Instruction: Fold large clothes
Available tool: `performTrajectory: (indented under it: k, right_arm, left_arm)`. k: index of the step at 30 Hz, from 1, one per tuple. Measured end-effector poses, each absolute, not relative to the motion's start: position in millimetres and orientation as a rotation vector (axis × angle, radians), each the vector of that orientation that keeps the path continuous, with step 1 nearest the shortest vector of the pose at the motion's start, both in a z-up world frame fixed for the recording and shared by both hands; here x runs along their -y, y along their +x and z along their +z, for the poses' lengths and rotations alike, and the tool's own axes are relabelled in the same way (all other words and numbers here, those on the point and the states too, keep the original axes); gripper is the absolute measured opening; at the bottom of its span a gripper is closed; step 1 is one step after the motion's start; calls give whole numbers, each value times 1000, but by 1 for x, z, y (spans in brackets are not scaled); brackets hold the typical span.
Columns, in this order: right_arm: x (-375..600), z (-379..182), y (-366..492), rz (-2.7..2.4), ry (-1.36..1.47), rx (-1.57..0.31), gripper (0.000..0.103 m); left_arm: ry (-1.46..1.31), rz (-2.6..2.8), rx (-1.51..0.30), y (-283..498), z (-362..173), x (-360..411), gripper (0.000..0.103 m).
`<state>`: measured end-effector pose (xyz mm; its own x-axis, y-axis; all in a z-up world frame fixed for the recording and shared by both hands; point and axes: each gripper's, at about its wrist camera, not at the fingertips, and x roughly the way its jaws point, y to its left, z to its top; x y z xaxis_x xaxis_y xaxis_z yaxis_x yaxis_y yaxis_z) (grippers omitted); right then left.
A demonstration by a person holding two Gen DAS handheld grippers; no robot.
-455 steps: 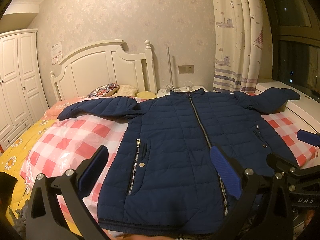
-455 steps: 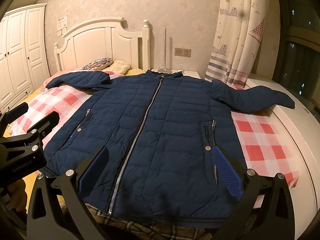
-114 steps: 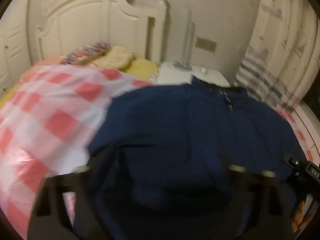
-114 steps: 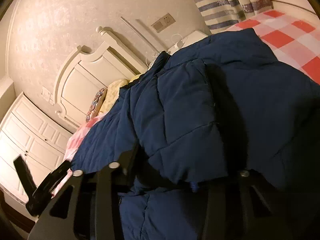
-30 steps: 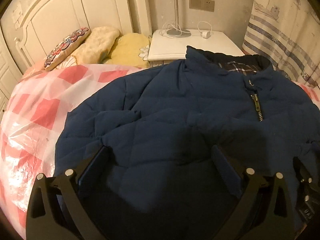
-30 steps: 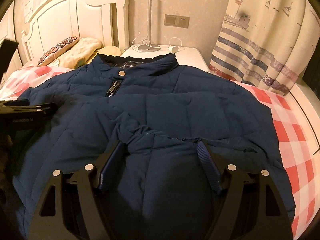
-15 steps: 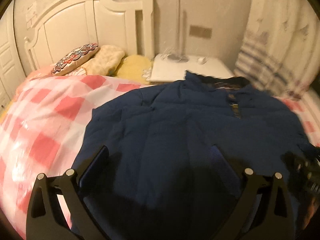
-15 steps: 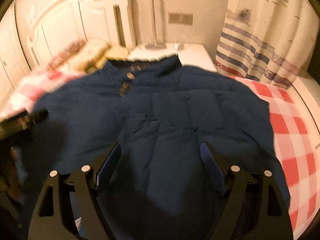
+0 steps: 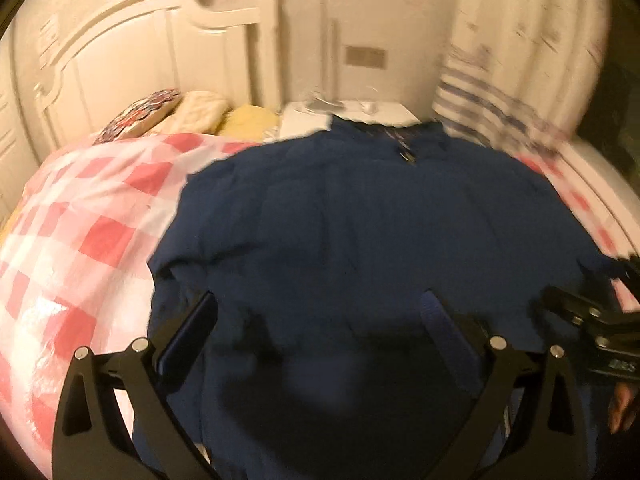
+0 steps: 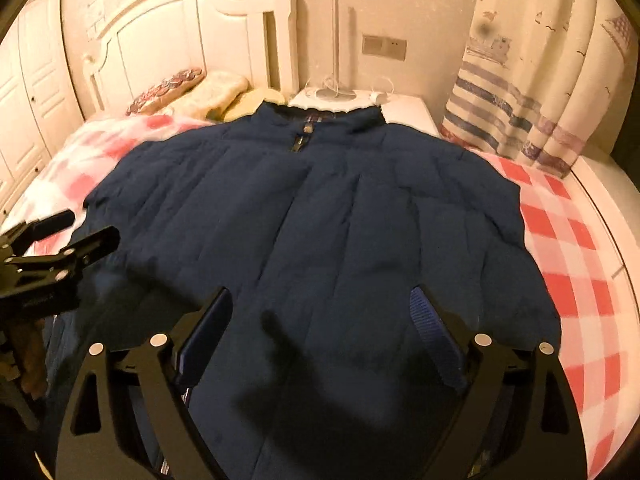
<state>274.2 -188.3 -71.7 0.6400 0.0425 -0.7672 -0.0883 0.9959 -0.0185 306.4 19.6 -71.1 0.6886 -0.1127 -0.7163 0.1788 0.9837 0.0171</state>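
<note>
A navy quilted jacket (image 10: 320, 216) lies front up on the bed, collar toward the headboard, both sleeves folded in over the body. It also fills the left wrist view (image 9: 360, 220). My left gripper (image 9: 320, 320) is open and empty above the jacket's left lower part; it also shows at the left of the right wrist view (image 10: 68, 228). My right gripper (image 10: 322, 312) is open and empty above the lower middle; it also shows at the right edge of the left wrist view (image 9: 592, 292).
A red and white checked cover (image 10: 568, 248) lies under the jacket. Pillows (image 10: 208, 92) rest at the white headboard (image 10: 192, 32). A white nightstand (image 10: 392, 108) with a lamp stands behind the collar. A striped curtain (image 10: 532, 80) hangs at the right.
Both grippers have drawn back from the collar toward the jacket's lower part and risen, so more of the jacket and bed shows. Both stay open and empty.
</note>
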Motion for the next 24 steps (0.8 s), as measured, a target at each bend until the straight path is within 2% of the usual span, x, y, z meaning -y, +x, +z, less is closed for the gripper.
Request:
performTrajectory:
  k: [3, 6, 9, 13, 16, 17, 24]
  right_arm:
    - [176, -104, 268, 96, -111, -977, 87]
    - [174, -116, 264, 85, -113, -961, 88]
    - [177, -108, 258, 86, -99, -998, 88]
    - [203, -90, 240, 41, -97, -938, 88]
    - [243, -106, 243, -59, -30, -1000, 89]
    - [257, -116, 245, -48, -2, -1017, 92]
    - [289, -95, 212, -71, 61, -943, 92]
  left_arm:
    - [213, -166, -844, 290, -96, 0, 101]
    - [232, -161, -894, 293, -119, 1, 101]
    - [169, -152, -927, 290, -112, -12, 101]
    - [183, -80, -870, 272, -102, -38, 101]
    - [103, -60, -951, 277, -120, -64, 101]
    - [70, -80, -957, 279, -120, -70, 101]
    - [89, -35, -911, 257, -102, -87, 101]
